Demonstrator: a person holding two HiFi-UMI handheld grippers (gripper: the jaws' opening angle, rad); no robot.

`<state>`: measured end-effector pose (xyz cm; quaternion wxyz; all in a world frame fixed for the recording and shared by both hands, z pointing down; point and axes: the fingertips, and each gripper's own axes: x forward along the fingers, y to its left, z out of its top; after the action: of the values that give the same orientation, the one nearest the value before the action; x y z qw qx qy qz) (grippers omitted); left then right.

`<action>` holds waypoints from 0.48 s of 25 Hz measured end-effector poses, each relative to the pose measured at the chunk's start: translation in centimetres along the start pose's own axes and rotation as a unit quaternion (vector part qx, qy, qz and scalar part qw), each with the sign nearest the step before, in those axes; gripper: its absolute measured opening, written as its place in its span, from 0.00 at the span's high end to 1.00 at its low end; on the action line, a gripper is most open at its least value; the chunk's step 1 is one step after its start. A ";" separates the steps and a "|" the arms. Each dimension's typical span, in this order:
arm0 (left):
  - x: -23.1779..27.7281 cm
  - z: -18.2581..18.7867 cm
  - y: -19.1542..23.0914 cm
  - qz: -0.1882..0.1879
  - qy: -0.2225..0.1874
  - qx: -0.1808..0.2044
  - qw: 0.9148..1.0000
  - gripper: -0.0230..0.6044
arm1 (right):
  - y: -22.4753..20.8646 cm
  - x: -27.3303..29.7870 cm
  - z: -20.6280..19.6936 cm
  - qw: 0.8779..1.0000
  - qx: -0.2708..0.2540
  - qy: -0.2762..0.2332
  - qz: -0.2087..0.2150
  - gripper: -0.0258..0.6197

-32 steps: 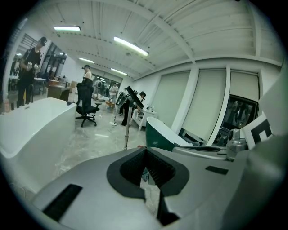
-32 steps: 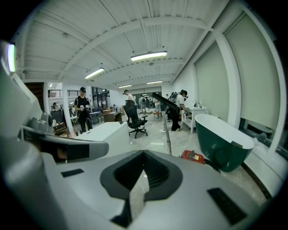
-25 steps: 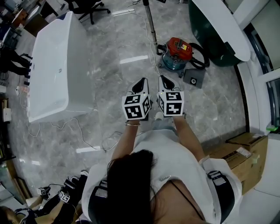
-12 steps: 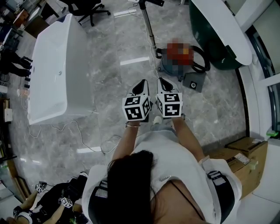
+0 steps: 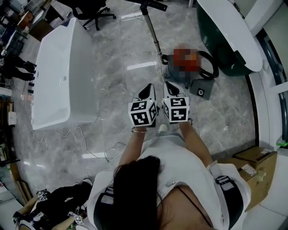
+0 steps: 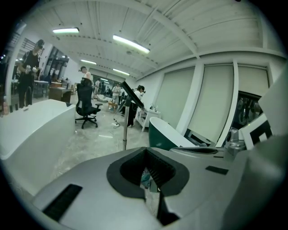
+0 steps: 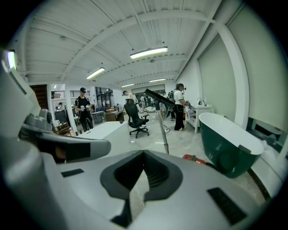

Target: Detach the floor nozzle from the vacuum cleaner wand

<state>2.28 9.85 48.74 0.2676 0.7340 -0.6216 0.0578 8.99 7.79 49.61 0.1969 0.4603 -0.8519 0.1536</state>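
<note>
The vacuum cleaner (image 5: 182, 72) stands on the marble floor ahead, a teal base with a red top behind a blur patch and a black hose (image 5: 210, 63) looped at its right. Its metal wand (image 5: 153, 29) rises slanted from beside the canister. A dark grey flat piece with a round socket (image 5: 200, 92) lies by the base; I cannot tell whether it is the nozzle. My left gripper (image 5: 145, 91) and right gripper (image 5: 170, 87) are held side by side short of the vacuum, both shut and empty. The wand (image 7: 163, 128) and red canister (image 7: 194, 158) show past the right gripper (image 7: 143, 168); the left gripper (image 6: 147, 166) also faces the wand (image 6: 124, 130).
A white bathtub (image 5: 63, 72) stands at the left and a dark green one (image 5: 225, 31) at the upper right. An office chair (image 5: 92, 11) is farther off. A white cable (image 5: 90, 139) trails on the floor. Cardboard boxes (image 5: 252, 161) sit at the right. People stand in the background.
The person has walked forward, so the vacuum and wand sit nearer and lower in the head view. Both grippers stay shut, side by side.
</note>
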 end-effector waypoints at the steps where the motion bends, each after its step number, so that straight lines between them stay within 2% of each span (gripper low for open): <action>1: 0.2 0.1 -0.1 0.002 -0.001 0.000 1.000 0.96 | -0.3 0.2 0.0 1.000 0.001 0.000 0.001 0.94; 12: 2.6 0.4 -0.4 0.022 -0.003 -0.002 1.000 0.96 | -2.5 2.0 0.2 1.000 0.010 0.001 0.015 0.94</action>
<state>3.09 7.38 49.38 0.2655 0.7201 -0.6382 0.0600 10.04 4.90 50.56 0.1905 0.4497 -0.8568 0.1656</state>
